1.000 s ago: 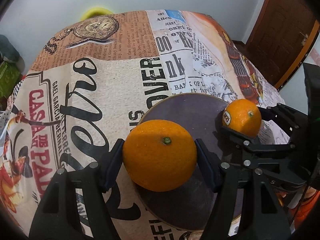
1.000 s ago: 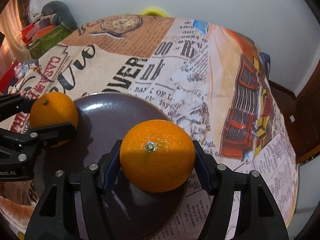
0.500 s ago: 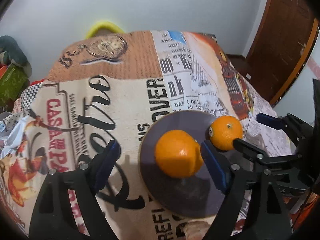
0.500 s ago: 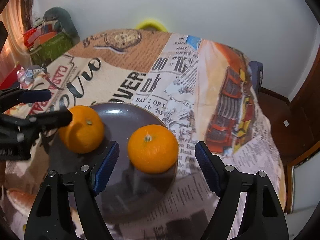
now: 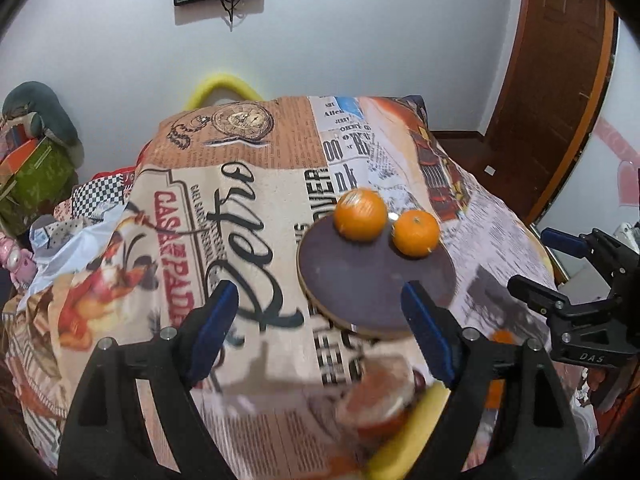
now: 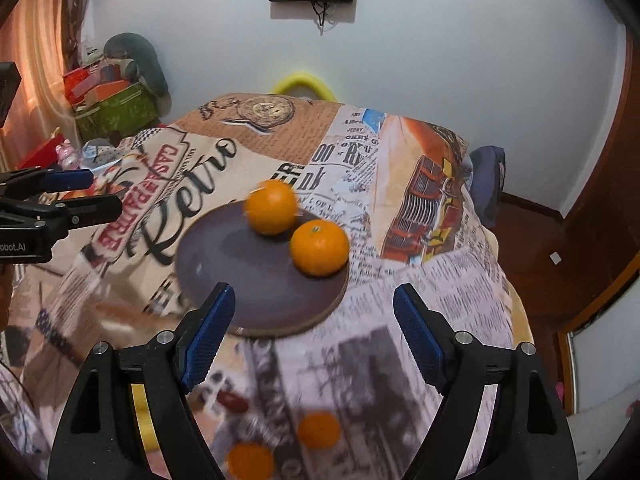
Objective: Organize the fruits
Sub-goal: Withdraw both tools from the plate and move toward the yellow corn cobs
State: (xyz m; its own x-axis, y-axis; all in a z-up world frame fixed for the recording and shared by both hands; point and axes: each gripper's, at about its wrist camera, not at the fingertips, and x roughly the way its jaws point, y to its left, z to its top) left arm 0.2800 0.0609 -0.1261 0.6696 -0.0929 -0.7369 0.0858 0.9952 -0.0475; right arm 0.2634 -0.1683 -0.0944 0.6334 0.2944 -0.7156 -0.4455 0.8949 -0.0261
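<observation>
Two oranges rest on a dark round plate (image 5: 360, 284) on the printed tablecloth: a left orange (image 5: 360, 215) at the far rim and a right orange (image 5: 416, 233) beside it. They also show in the right wrist view as the left orange (image 6: 272, 207), the right orange (image 6: 319, 247) and the plate (image 6: 240, 276). My left gripper (image 5: 320, 330) is open and empty, held back above the plate's near edge. My right gripper (image 6: 312, 332) is open and empty, also back from the plate.
Two more oranges (image 6: 319, 429) (image 6: 250, 460) lie blurred near the front of the table below my right gripper. A blurred reddish fruit (image 5: 376, 400) and a yellow rim (image 5: 404, 436) sit near the front. The table's edges drop off left and right; clutter stands at left.
Both grippers opened and let go of their oranges onto the plate, then pulled back and up. The left orange has rolled toward the plate's far rim.
</observation>
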